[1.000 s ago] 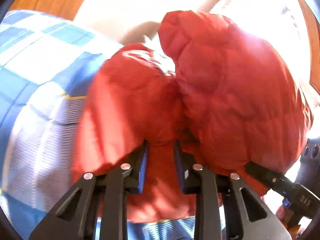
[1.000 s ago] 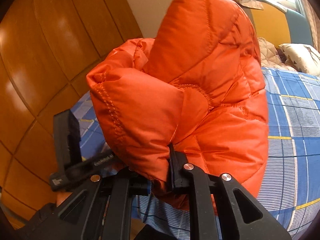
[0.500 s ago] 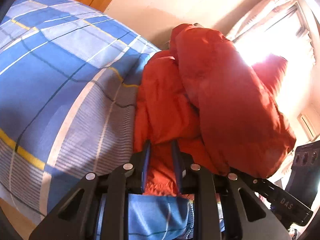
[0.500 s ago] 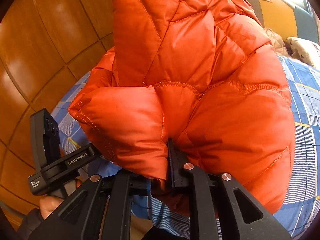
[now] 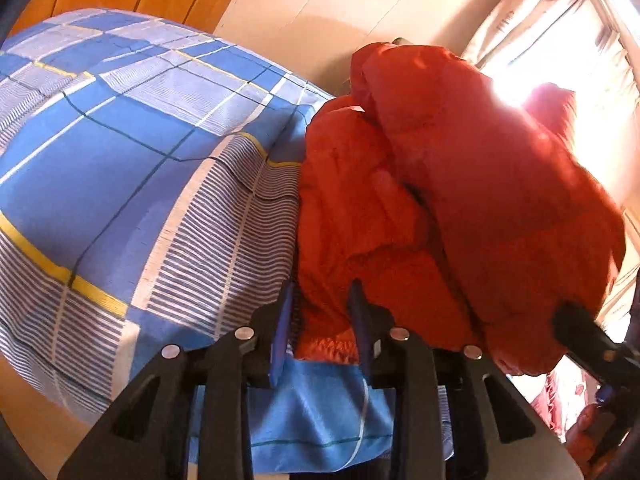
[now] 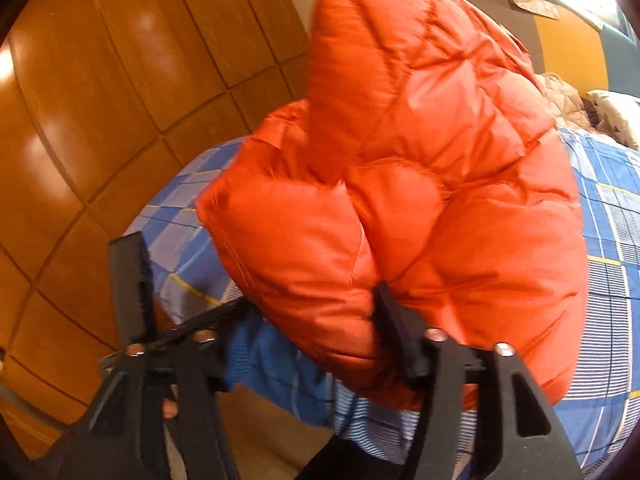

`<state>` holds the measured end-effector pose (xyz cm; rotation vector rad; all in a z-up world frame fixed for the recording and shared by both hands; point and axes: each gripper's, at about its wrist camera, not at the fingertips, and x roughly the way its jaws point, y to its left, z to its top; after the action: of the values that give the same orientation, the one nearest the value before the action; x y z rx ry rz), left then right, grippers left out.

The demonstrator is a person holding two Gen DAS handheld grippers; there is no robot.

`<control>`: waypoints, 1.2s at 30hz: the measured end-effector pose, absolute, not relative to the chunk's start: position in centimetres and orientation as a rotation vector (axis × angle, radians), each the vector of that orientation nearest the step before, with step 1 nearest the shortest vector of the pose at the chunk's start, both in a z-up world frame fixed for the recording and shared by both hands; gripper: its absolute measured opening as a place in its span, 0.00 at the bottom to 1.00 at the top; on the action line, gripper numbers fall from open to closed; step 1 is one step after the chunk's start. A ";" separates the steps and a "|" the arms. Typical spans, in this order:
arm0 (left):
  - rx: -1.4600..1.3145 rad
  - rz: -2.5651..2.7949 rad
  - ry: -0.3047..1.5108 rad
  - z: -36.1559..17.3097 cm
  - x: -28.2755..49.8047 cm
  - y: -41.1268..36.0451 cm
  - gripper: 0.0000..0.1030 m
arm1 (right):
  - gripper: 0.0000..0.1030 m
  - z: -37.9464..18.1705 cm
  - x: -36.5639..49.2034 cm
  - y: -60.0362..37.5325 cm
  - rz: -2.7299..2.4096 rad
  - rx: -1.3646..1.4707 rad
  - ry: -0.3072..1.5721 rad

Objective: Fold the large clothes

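A puffy orange down jacket [image 5: 472, 200] hangs bunched over the near edge of a bed with a blue checked cover [image 5: 120, 152]. My left gripper [image 5: 320, 320] is shut on a fold of the jacket near its hem. In the right wrist view the same jacket [image 6: 420, 184] fills the middle, folded over itself. My right gripper [image 6: 320, 320] is shut on a thick roll of it; its left finger is hidden behind the fabric. The other gripper's black body [image 6: 132, 280] shows at left, close beside.
The bed cover [image 6: 608, 280] spreads to the right, with pillows [image 6: 612, 112] at the far end. A wooden panelled wall [image 6: 100, 120] stands left. A bright window with curtains [image 5: 560, 32] lies beyond the jacket. Light floor [image 5: 24, 400] shows below the bed edge.
Both grippers kept hold of the jacket and lifted and swung it over the bed edge. The bundle shifted right in the left view and the bed cover came into view.
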<state>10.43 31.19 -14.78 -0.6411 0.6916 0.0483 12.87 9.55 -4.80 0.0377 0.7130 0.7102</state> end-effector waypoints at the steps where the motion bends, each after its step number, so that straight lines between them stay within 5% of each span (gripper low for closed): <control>1: -0.632 0.051 0.688 -14.6 10.3 31.2 0.26 | 0.67 -4.6 12.6 9.6 0.737 0.053 0.716; 14: -0.624 0.087 0.704 -14.8 9.0 32.1 0.27 | 0.69 -5.2 13.3 9.1 0.833 0.153 0.777; 20: -0.541 0.100 0.701 -13.3 8.4 31.0 0.42 | 0.69 -4.5 12.5 7.0 0.874 0.201 0.765; 25: -0.443 0.085 0.715 -12.0 7.9 29.2 0.44 | 0.68 -3.8 12.3 4.6 0.902 0.284 0.761; 33: -0.380 0.022 0.719 -10.4 7.4 26.8 0.45 | 0.44 -3.4 11.3 1.6 0.864 0.330 0.719; 36: -0.363 -0.009 0.709 -9.6 7.1 25.9 0.51 | 0.43 -3.8 11.5 0.8 0.820 0.330 0.724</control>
<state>7.10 25.89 -9.61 -0.3629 0.7087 -0.0091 11.49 0.75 -3.84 0.3304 0.7238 0.8203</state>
